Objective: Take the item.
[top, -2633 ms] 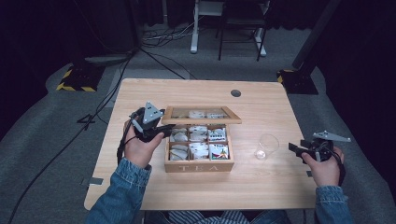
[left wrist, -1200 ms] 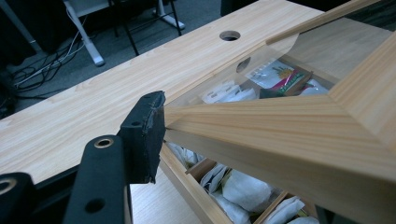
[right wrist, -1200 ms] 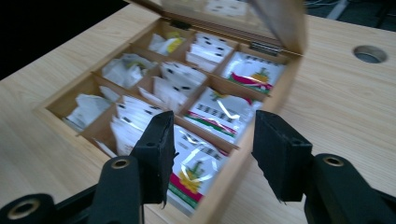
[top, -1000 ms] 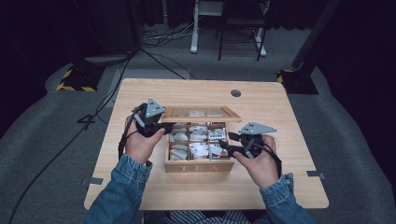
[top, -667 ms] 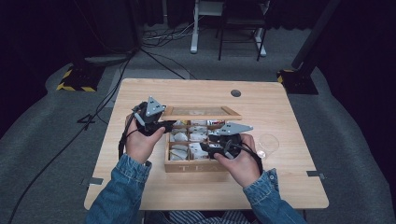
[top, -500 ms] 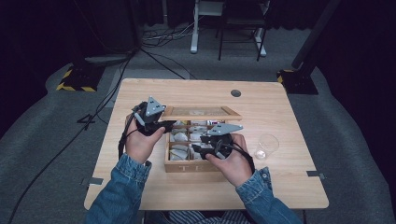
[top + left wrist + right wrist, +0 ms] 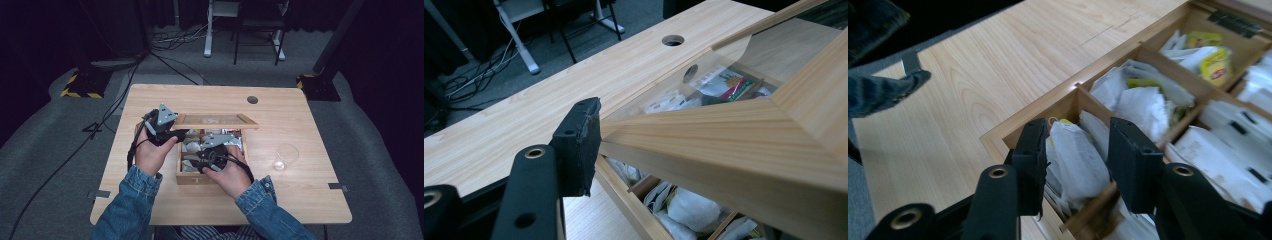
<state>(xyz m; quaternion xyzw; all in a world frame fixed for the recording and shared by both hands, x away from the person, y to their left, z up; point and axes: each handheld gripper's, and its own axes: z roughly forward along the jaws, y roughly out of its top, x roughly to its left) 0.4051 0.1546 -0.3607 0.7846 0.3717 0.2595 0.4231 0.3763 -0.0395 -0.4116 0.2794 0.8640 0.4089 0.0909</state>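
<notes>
A wooden tea box (image 7: 199,178) stands mid-table, its compartments packed with tea bags. My left gripper (image 7: 179,133) (image 7: 596,132) is shut on the left end of the glass-paned lid (image 7: 215,120) (image 7: 734,130) and holds it raised; one pad lies on the lid's frame, the other is hidden behind it. My right gripper (image 7: 201,156) (image 7: 1075,150) dips into the front-left compartment. Its jaws have just been closing. They straddle an upright white tea bag (image 7: 1073,162) with a little slack, without clamping it.
A clear drinking glass (image 7: 286,156) stands on the table (image 7: 300,200) to the right of the box. A cable hole (image 7: 252,99) sits near the far edge. Yellow-labelled bags (image 7: 1215,62) fill a farther compartment. Both forearms in denim sleeves reach in from the near edge.
My right hand has come from the table's right side leftward over the box and sunk into its front-left compartment, jaws narrowing. The left gripper has kept the lid up in place.
</notes>
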